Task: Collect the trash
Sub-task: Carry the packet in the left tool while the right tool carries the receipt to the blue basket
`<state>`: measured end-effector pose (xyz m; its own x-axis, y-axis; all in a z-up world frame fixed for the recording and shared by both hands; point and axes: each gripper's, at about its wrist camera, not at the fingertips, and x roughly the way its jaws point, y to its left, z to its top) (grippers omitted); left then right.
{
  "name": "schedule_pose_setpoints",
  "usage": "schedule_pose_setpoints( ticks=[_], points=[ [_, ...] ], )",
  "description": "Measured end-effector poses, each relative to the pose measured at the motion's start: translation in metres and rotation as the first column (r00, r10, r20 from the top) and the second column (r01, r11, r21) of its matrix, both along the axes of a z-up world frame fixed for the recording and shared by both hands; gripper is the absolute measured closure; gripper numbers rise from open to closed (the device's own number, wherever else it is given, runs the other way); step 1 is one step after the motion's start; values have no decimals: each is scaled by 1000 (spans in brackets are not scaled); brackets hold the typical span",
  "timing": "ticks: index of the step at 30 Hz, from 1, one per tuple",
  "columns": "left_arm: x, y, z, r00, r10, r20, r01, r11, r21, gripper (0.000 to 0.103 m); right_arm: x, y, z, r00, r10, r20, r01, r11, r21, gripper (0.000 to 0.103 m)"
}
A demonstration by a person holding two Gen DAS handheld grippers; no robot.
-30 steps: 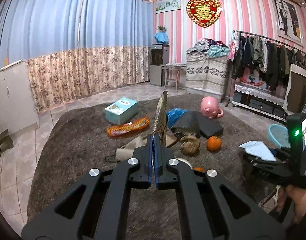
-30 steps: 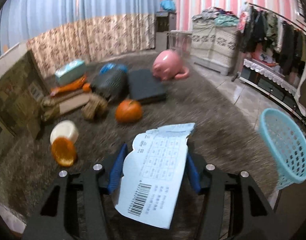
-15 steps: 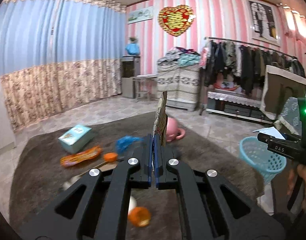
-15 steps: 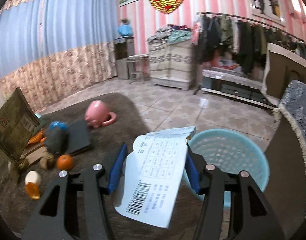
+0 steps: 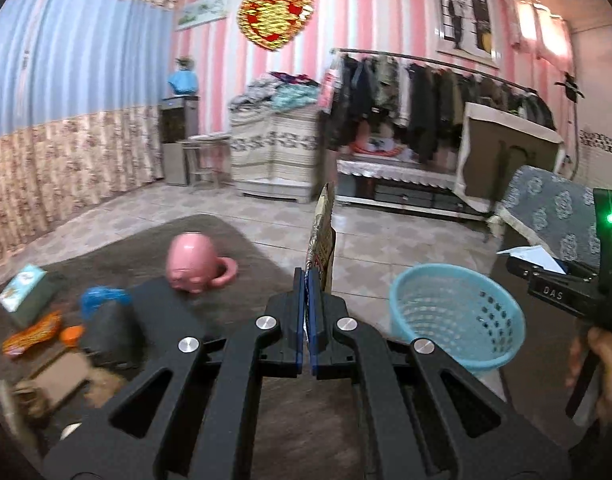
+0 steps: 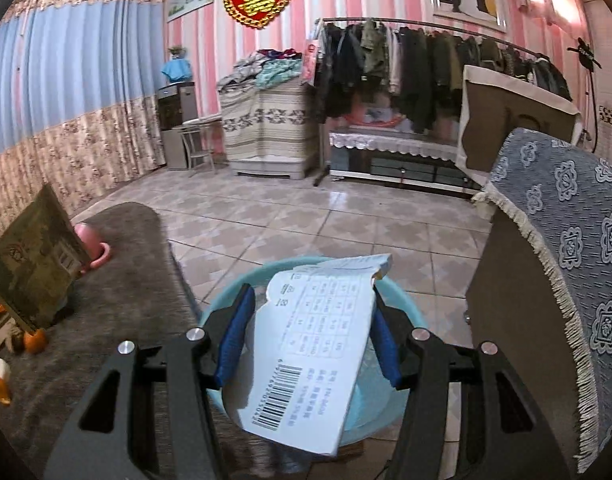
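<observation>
Already over the basket: right gripper with its paper, left one off to the side.

Seen from the right wrist, the right gripper clamps a printed paper slip across its width, and the blue basket sits directly beneath, its rim ringing the fingers. The slip's long axis runs forward and back over the opening, so letting go should drop it inside. The left gripper is pinched shut on a flat card held on edge; from it, the basket lies ahead to the right, by the rug's far edge. The right hand is clearly nearer.
</observation>
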<state>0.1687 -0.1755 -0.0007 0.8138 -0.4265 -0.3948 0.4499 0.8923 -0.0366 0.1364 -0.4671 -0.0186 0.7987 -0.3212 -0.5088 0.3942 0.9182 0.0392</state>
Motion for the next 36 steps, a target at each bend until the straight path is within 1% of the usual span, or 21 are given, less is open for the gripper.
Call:
schedule_pose_setpoints(
  ticks=[4,8,12,18,24,29,31,36],
  points=[
    [8,-40,-9,998,-60,8,60,998,20,103,-1,-23,-7,1000,-29,-10,29,1000,3,48],
    [15,-75,-17,994,-111,-16,111,994,22,103,-2,-42,-15,998,-63,-14,63,998,22,48],
    [21,-107,-29,989,-145,-24,146,988,42,103,-4,-54,-21,996,-86,-23,87,996,20,48],
    [32,-128,-41,983,-171,-62,173,984,30,103,-2,-69,-28,993,-110,-34,111,994,17,48],
    [42,-150,-53,976,-198,-87,202,978,44,103,3,-74,-36,992,-120,-45,121,993,11,48],
    [47,-170,-65,974,-212,-84,219,972,85,103,4,-81,-43,989,-136,-53,137,990,19,48],
    [50,-175,-69,973,-217,-85,224,970,91,103,4,-85,-45,988,-142,-54,144,989,26,48],
    [62,-192,-82,966,-234,-109,246,962,119,103,7,-90,-53,986,-151,-69,154,987,39,48]
  ],
)
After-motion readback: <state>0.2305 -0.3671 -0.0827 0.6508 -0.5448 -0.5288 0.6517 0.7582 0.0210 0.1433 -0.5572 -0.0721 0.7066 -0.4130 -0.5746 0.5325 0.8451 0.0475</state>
